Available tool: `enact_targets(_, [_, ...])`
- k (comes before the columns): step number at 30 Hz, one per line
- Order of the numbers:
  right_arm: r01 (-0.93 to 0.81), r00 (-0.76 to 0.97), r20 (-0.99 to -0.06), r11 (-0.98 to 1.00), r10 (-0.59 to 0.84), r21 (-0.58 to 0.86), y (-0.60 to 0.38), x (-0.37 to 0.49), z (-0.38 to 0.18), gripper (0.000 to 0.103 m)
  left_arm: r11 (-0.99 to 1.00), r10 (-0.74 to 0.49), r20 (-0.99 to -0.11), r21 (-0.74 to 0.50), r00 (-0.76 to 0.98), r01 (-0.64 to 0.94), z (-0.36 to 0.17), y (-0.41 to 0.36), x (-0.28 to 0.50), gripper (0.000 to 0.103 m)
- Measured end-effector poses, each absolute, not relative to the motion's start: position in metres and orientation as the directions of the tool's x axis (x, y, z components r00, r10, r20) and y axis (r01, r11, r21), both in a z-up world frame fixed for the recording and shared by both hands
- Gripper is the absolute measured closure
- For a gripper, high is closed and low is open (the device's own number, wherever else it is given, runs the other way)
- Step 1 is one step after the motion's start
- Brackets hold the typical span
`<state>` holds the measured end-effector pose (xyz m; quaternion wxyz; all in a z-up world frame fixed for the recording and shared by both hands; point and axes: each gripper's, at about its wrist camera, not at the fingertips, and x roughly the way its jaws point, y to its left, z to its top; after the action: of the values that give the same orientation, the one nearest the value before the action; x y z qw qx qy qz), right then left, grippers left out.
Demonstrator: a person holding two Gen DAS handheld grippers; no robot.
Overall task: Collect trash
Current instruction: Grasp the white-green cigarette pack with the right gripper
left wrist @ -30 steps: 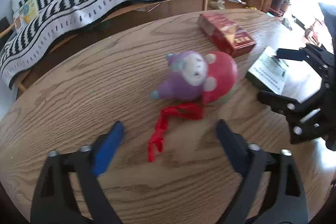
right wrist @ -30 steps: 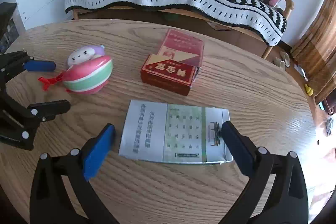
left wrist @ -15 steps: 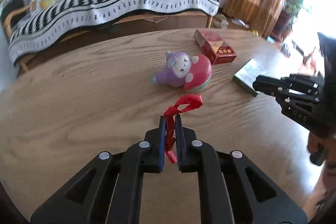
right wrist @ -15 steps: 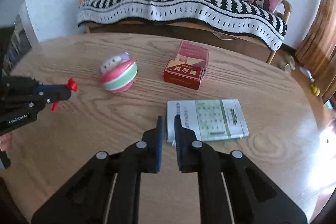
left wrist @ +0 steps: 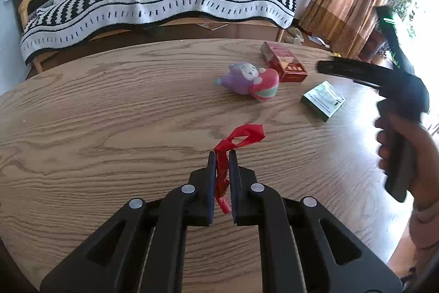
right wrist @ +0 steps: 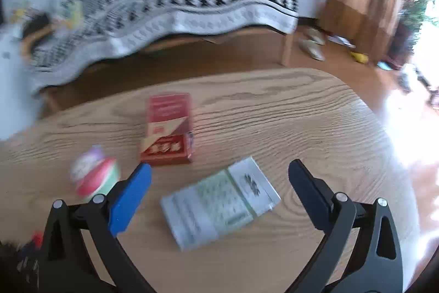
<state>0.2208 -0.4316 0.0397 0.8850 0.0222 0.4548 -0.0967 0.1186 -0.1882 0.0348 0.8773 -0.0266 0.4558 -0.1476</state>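
Left wrist view shows the left gripper (left wrist: 221, 155) with its fingers (left wrist: 210, 177) pinched on a crumpled red plastic wrapper strip (left wrist: 238, 140), whose looped end sticks out past the fingertips above the middle of the oval light-wood bench (left wrist: 109, 128). Toward the far right edge of the bench lie a purple-and-pink round plush toy (left wrist: 251, 81), a red rectangular cardboard box (left wrist: 284, 65) just behind it, and a flat green-and-white printed carton (left wrist: 323, 101) nearer the right edge. Right wrist view, blurred, shows the right gripper (right wrist: 219, 177) with its blue-padded fingers (right wrist: 129, 197) spread wide apart, holding nothing, hovering over the carton (right wrist: 219, 202); the red box (right wrist: 167, 136) sits beyond it and the plush toy (right wrist: 94, 175) to the left.
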Motion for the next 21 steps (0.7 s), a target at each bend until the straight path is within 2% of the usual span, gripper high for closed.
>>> enact_targets(4, [0.155,0.511,-0.830,0.974,-0.224,-0.167,-0.413,0.232,0.012,0.006,0.956,-0.283,-0.790,-0.192,0.544,0.220,0.035,-0.179,0.120,0.095])
enact_targets(8, [0.109,0.509,-0.832,0.976,-0.219,-0.189,-0.423,0.203,0.004,0.007,0.954,-0.292,-0.793,-0.202,0.535,0.222,0.032,-0.179,0.120,0.095])
enact_targets(14, [0.157,0.476,-0.851,0.974,-0.222,-0.166,-0.485,0.155,0.006,0.007,0.947,-0.309,-0.792,-0.204,0.527,0.247,0.033,-0.183,0.114,0.095])
enact_targets(21, [0.109,0.465,-0.878,0.992,-0.112,-0.068,-0.505,0.144,0.012,0.007,0.947,-0.305,-0.794,-0.198,0.525,0.251,0.032,-0.186,0.111,0.095])
